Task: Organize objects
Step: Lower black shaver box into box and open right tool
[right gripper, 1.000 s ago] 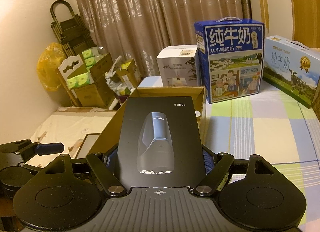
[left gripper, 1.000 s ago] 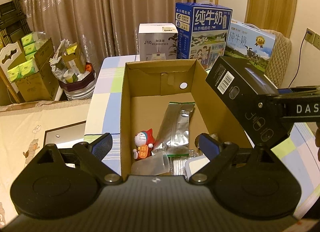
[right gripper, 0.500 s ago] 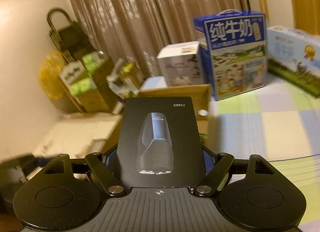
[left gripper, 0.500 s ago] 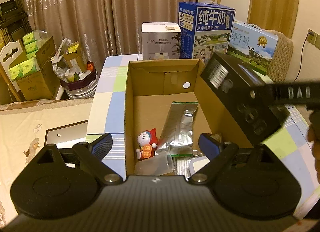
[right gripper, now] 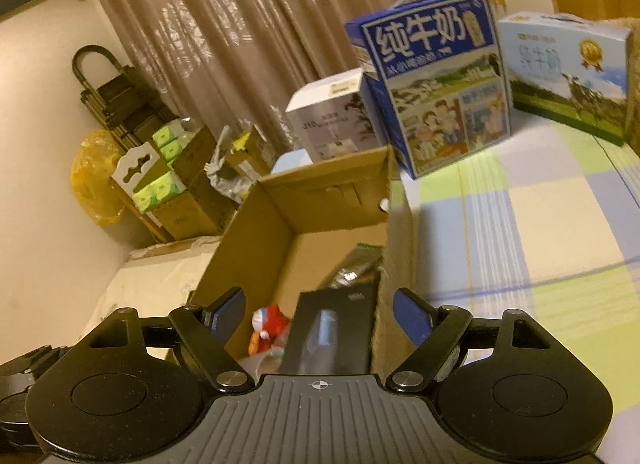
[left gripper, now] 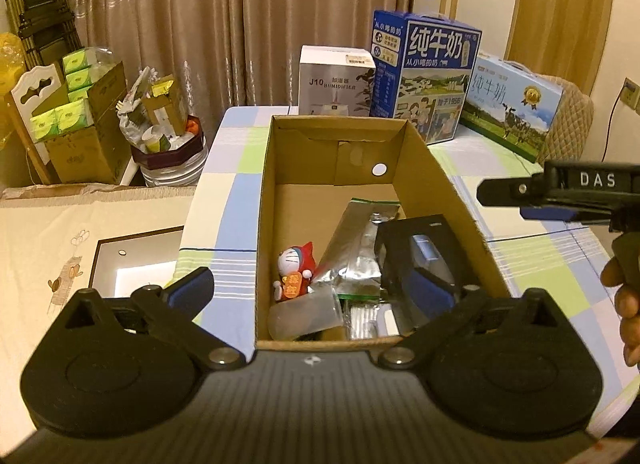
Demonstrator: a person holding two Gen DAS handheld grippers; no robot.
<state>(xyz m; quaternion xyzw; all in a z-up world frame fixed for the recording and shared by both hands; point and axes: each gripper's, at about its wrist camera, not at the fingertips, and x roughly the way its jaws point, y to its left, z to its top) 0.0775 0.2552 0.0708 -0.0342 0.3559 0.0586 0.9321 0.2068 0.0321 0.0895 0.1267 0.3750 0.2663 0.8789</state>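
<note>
1. A table (left gripper: 520,264) under a checked cloth of blue, green and cream squares filled the near ground; brown patterned curtains (left gripper: 200,24) hung behind it, and a cream wall stood to the left in the right wrist view.
2. At the far edge of the table stood a white humidifier box (left gripper: 336,82), a tall blue milk carton (left gripper: 426,72) touching its right side, and a pale blue milk carton (left gripper: 516,104) further right.
3. Off the table to the left sat a brown carton holding green tissue packs (left gripper: 76,120), with a round bin of rubbish (left gripper: 168,136) beside it.
4. An open cardboard box (left gripper: 436,180) stood on the cloth, its long side running away from the cameras.
5. Inside it lay a silver foil pouch (left gripper: 356,248) near the middle, a small red-hooded cat figure (left gripper: 294,272) toward the left wall, and a clear plastic cup (left gripper: 304,312) on its side at the near end.
6. The black shaver box (left gripper: 420,260) lay tilted in the box against the right wall, partly over the pouch.
7. The left gripper (left gripper: 316,284) hovered at the near end of the box with its fingers spread wide and nothing between them.
8. The right gripper (right gripper: 320,312) was above the right wall, fingers wide apart and clear of the shaver box; a hand (left gripper: 626,296) showed at the right edge of the left wrist view.
</note>
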